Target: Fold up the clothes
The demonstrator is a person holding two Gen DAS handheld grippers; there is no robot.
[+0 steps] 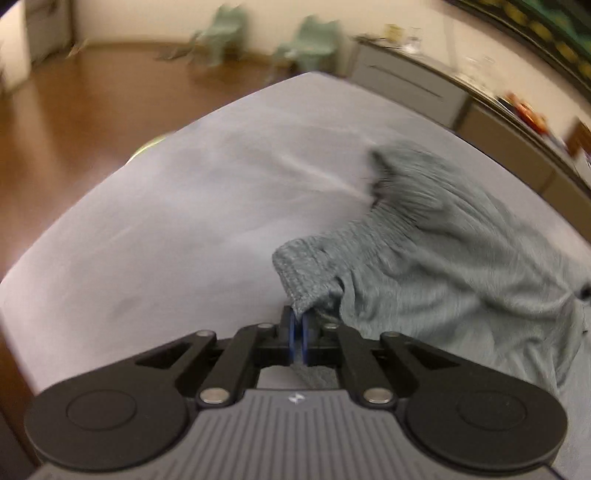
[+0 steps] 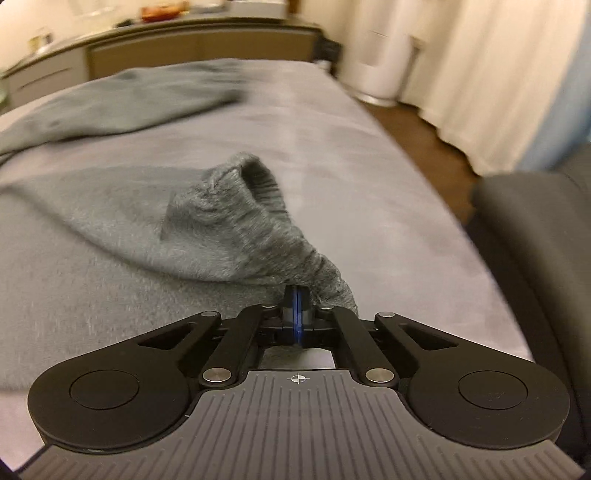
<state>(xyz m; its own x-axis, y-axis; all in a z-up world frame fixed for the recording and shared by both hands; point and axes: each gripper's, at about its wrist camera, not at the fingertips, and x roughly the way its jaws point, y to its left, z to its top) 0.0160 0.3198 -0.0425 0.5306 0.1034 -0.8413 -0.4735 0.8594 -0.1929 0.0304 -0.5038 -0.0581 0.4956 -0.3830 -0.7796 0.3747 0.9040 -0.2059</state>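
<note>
Black linkage arms lead to the left gripper, whose blue-lined jaws are pinched together on a ribbed, stitched edge of the grey garment. The right gripper is likewise closed tight on another gathered, ribbed edge of the garment, which lifts into an open loop. Beyond, soft knit fabric lies rumpled across the pale grey sheet. Farther off stand a long cabinet, two blurred green chairs and cream curtains.
</note>
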